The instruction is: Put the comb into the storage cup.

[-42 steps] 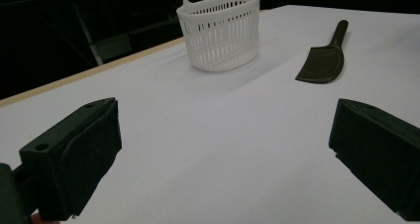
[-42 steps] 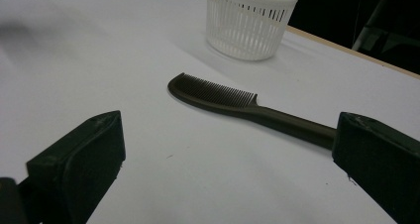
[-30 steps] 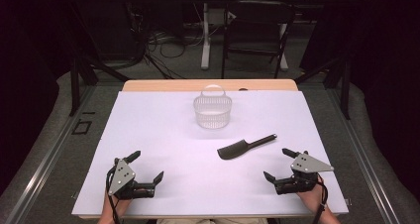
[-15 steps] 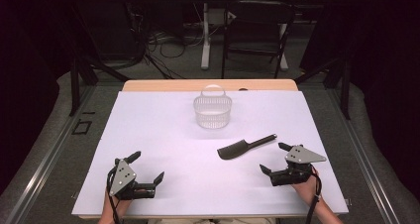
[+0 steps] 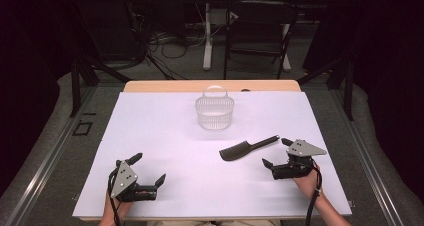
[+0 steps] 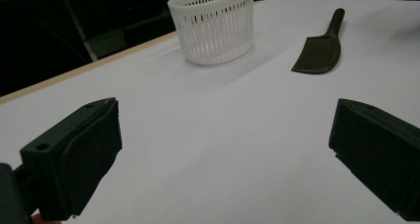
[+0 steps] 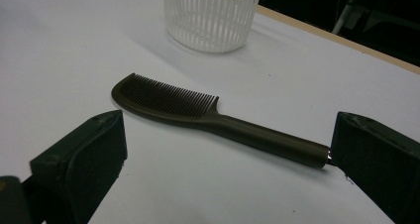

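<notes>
Basically right gripper sat low by table near edge, jaws wide apart, just beside comb handle, empty. Left gripper rested near front-left, jaws spread, empty. One comb, one white basket farther back.

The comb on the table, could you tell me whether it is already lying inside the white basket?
No, the comb lies flat on the white table, apart from the white basket.

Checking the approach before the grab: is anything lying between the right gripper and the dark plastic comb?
Nothing visible. The right gripper, jaws open, faces the dark plastic comb across bare white table. The white slotted basket stands beyond the comb, not in between.
</notes>
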A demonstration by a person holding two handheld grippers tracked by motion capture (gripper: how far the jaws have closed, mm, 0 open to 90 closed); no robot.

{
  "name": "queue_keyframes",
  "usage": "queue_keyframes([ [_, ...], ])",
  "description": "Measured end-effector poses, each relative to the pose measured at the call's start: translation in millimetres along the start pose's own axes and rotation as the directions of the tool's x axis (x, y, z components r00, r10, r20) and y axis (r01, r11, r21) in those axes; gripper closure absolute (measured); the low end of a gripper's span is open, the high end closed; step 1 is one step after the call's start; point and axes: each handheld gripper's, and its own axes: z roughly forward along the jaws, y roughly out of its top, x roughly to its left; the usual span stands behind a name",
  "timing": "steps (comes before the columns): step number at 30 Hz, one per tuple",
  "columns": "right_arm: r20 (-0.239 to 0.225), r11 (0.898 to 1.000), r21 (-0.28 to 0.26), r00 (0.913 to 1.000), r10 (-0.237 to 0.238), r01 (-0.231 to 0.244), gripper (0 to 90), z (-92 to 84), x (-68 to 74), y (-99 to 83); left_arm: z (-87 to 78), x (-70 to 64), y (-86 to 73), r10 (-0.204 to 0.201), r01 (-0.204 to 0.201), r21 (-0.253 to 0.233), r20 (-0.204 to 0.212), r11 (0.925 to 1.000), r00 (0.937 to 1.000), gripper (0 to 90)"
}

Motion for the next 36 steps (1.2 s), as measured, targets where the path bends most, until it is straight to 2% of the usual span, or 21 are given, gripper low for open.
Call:
queue_keyframes([
  [12,0.023,0.999,0.033,0.9997,-0.002,0.001,0.6,14.1,-12.5,2.3,-0.8,0.2,-0.4,0.002,-0.002,-0.001,-0.002,1.0,1.0,0.0],
  [21,0.033,0.999,0.028,0.9993,0.019,-0.02,0.4,21.6,-22.1,8.0,0.4,0.5,-0.4,-0.001,0.001,0.002,-0.005,1.0,1.0,0.0],
  [36,0.051,0.998,0.054,0.9979,0.041,-0.044,0.7,42.3,-36.1,13.2,0.6,0.8,-0.3,-0.001,0.001,0.007,-0.007,1.0,1.0,0.0],
])
